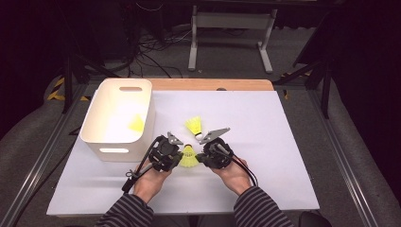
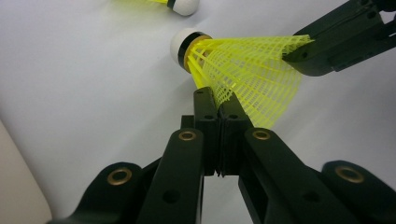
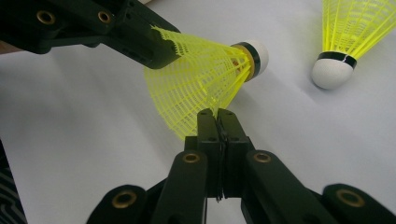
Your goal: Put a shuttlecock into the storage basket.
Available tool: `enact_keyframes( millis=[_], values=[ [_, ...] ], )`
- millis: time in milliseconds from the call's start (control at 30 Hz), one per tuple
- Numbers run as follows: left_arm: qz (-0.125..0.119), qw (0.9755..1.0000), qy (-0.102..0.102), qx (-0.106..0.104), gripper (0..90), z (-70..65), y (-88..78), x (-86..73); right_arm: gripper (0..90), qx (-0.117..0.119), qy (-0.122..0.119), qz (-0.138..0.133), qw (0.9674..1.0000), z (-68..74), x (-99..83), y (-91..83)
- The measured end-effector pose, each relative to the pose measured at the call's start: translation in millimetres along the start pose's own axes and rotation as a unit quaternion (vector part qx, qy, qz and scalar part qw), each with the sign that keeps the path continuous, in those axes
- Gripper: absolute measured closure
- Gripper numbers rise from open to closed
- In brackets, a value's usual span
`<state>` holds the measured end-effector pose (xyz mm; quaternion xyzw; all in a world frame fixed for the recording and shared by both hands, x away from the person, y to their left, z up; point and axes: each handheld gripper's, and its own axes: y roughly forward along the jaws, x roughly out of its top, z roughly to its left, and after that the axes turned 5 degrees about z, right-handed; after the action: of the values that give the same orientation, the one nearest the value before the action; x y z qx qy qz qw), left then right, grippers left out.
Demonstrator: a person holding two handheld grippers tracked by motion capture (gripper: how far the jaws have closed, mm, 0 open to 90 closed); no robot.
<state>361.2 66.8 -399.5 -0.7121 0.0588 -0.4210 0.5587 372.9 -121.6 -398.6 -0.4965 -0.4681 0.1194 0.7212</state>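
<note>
Plainly, no brand, label or writing can be read on anything here. The yellow mesh-skirted plastic shuttlecock with a white rounded cap (image 1: pixel 188 157) sits between the two grippers at the near middle of the worktop (image 1: pixel 265 142), which is covered by a smooth white sheet. The left gripper (image 2: pixel 217 100) has its black jaws pressed together on the edge of the open lattice skirt; the right gripper (image 3: pixel 218 116) is likewise clamped on the skirt from the other side — each gripper view shows the other's black jaw biting the rim farther off. The skirt is a flared cone of thin ribs and fine netting, and a black band and an orange ring sit where it meets the cap.

A second yellow shuttlecock with a black-banded white cap (image 1: pixel 194 126) lies just beyond, apart from both grippers. To the left stands a white rounded-corner plastic bin with slot handles (image 1: pixel 106 150), and a yellow shape (image 1: pixel 136 124) rests inside it — too washed out to tell more. The worktop's far edge shows a strip of bare wood (image 1: pixel 208 84).
</note>
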Motion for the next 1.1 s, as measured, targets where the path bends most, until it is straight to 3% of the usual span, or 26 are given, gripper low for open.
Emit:
enact_keyframes(
  millis=[200,467,667,1100],
  values=[
    [0.001,0.9998,0.003,0.018,89.7,-0.9,-0.1,2.3,79.1,0.005,0.001,-0.009,0.9999,0.2,-2.1,-2.2],
    [0.004,0.9996,0.005,0.028,89.8,1.5,0.0,2.3,57.5,0.002,0.006,-0.030,0.9995,-2.3,-9.2,-9.8],
    [0.003,0.9996,0.005,0.026,89.8,2.3,-0.9,1.7,46.1,0.011,0.005,-0.049,0.9987,-7.6,-18.1,-19.1],
    [0.004,0.9998,0.006,0.018,89.8,7.4,-6.4,-1.0,31.7,-0.009,0.014,-0.088,0.9960,-20.9,-45.5,-36.6]
  ],
)
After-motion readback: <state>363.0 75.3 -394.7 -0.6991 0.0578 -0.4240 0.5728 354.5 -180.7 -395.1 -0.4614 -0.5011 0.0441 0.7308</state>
